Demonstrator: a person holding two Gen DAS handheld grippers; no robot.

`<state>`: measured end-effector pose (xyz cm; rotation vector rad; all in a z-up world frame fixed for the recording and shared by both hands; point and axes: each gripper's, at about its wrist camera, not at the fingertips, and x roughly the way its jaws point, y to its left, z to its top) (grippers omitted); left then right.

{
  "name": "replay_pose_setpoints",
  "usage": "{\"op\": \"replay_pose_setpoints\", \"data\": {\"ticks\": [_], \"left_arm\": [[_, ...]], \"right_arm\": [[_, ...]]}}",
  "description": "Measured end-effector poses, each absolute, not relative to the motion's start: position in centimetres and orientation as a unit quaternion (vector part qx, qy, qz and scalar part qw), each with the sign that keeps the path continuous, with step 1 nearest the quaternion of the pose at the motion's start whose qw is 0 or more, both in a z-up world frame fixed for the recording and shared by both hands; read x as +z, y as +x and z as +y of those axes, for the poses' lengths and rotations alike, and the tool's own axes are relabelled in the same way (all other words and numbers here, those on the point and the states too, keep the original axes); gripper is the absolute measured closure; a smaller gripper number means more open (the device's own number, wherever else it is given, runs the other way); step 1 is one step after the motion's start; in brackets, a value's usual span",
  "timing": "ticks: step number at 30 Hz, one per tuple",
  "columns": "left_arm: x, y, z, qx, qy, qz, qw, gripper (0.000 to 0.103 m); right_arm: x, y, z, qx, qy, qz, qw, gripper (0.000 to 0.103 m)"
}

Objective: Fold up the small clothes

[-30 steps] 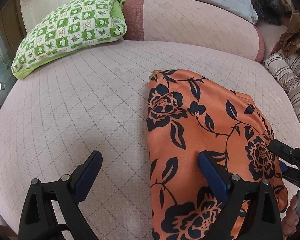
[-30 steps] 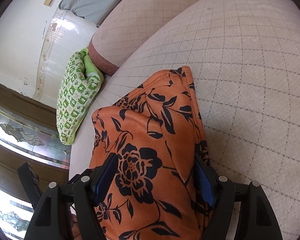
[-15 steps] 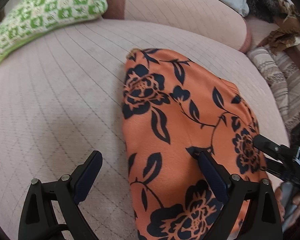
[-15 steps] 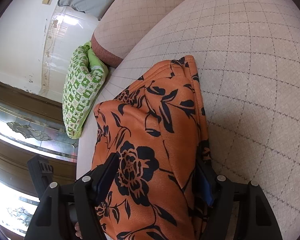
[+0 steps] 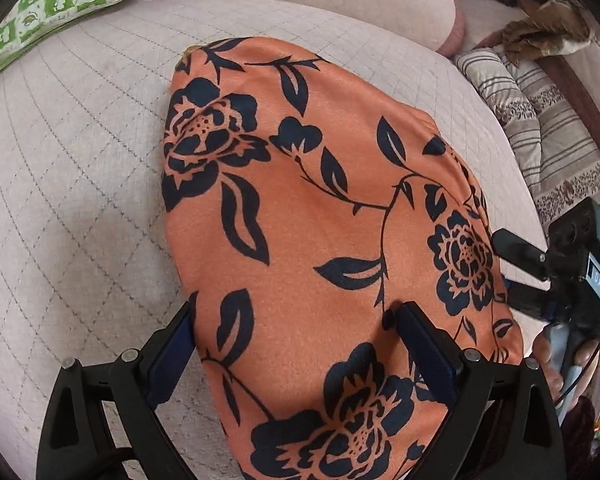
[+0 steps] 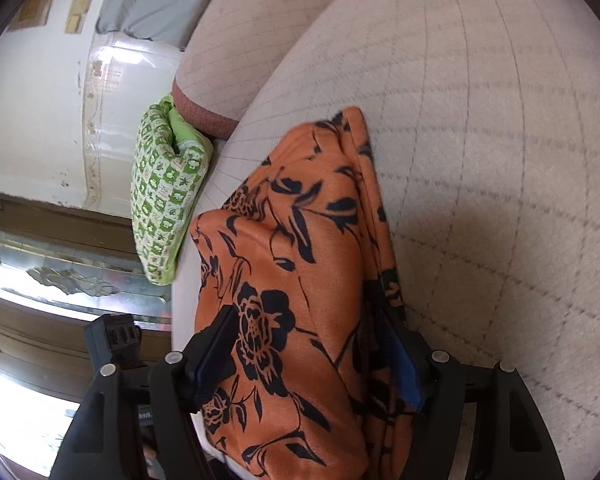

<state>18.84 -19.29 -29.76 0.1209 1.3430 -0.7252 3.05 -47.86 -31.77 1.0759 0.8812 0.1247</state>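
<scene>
Orange satin garment w/ black floral print (image 5: pixel 320 220) lies on the quilted beige sofa seat (image 5: pixel 72 184), its near end running between my left gripper (image 5: pixel 296 344) fingers; jaws spread, straddling the cloth, not pinched. My right gripper (image 6: pixel 308 356) also has the garment (image 6: pixel 300 264) between its fingers, jaws apart, cloth bunched through. Green-white checked cushion (image 6: pixel 164 196) sits far ahead-left of it. Striped blanket (image 5: pixel 540 128) ahead-right of left gripper.

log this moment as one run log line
stage: folding | item: orange floral garment on quilted sofa seat | left gripper: open, straddling its near edge | right gripper: around garment's other side, closure unclear
</scene>
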Motion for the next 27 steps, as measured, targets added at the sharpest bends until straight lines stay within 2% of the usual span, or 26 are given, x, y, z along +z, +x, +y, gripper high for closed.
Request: {"op": "replay_pose_setpoints", "data": {"ticks": [4,9,11,15,18,21,25,27], "left_arm": [[-30.3,19.1,-19.7,-0.318,0.057,0.604,0.729,0.006],[-30.7,19.2,-20.1,-0.304,0.043,0.602,0.737,0.006],[-30.6,19.2,-20.0,-0.304,0.045,0.600,0.739,0.005],[-31.0,18.9,-19.2,-0.302,0.025,0.613,0.729,0.004],[-30.9,18.6,-19.0,-0.307,0.040,0.618,0.722,0.004],[-31.1,18.7,-18.8,-0.315,0.040,0.629,0.710,0.004],[-31.4,19.1,-18.8,-0.325,0.041,0.625,0.708,0.004],[-31.3,19.2,-19.0,-0.328,0.045,0.616,0.714,0.004]], "right_arm": [[-31.8,3.3,-47.4,0.062,0.497,0.404,0.765,0.023],[-31.6,4.0,-46.4,0.068,0.479,0.411,0.773,0.023],[-31.7,4.0,-46.3,0.070,0.484,0.411,0.769,0.026],[-31.5,4.0,-46.1,0.056,0.457,0.429,0.777,0.044],[-31.7,3.9,-46.5,0.054,0.460,0.430,0.775,0.045],[-31.8,3.8,-46.9,0.050,0.463,0.431,0.773,0.042],[-32.2,3.9,-47.1,0.060,0.488,0.417,0.765,0.026],[-32.1,4.1,-46.9,0.065,0.484,0.413,0.768,0.024]]}}
